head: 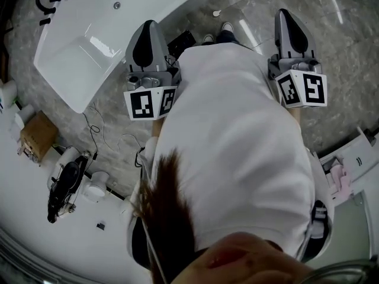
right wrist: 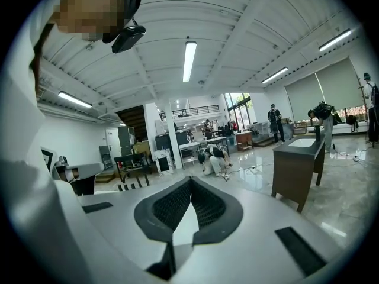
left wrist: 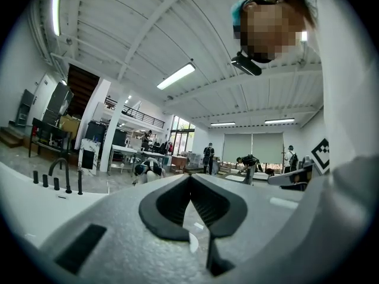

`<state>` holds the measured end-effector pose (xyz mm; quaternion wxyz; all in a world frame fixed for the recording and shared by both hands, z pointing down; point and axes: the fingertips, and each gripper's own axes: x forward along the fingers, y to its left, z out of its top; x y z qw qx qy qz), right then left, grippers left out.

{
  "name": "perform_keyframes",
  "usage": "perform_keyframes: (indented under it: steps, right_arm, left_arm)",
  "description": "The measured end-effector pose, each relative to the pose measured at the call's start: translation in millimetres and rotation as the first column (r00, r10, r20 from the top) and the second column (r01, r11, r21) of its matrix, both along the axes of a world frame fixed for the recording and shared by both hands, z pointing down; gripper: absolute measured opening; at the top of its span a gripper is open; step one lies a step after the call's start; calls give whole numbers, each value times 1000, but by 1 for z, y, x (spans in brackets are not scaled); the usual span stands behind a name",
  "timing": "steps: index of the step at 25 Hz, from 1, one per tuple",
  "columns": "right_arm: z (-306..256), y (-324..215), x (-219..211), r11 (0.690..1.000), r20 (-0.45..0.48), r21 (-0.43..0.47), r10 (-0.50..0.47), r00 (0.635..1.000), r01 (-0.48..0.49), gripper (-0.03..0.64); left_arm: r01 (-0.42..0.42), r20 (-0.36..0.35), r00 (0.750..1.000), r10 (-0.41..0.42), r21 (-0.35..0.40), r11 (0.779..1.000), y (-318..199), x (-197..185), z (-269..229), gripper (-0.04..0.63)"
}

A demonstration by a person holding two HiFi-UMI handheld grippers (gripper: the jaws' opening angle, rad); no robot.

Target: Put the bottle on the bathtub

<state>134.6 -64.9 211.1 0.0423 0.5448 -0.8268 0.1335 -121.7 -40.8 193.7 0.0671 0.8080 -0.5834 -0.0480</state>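
Note:
The white bathtub [head: 89,46] stands at the upper left of the head view on a grey marble floor. Its rim [left wrist: 23,203] with black taps [left wrist: 59,173] shows low on the left in the left gripper view. I cannot make out a bottle in any view. My left gripper [head: 148,28] is held at the person's left side, near the tub's corner, jaws shut with nothing in them. The closed tips [left wrist: 190,179] point out into the hall. My right gripper [head: 289,18] is at the person's right side, also shut and empty, its tips [right wrist: 190,181] meeting.
The person's white-shirted torso [head: 237,147] fills the middle of the head view. A cardboard box [head: 38,135] and a black device [head: 65,185] lie at the left. A white cabinet [head: 349,170] is at the right. A dark vanity [right wrist: 299,158] and several people stand farther off.

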Motion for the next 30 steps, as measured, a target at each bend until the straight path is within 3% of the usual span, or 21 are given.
perform_keyframes:
  steps: [6, 30]
  right_arm:
    - [11, 10, 1, 999, -2, -42, 3, 1000, -3, 14]
    - [15, 22, -6, 999, -30, -34, -34, 999, 33, 14]
  left_arm:
    - [-30, 7, 999, 31, -56, 998, 4, 8, 14, 14]
    - [-36, 5, 999, 36, -63, 997, 13, 10, 21, 14]
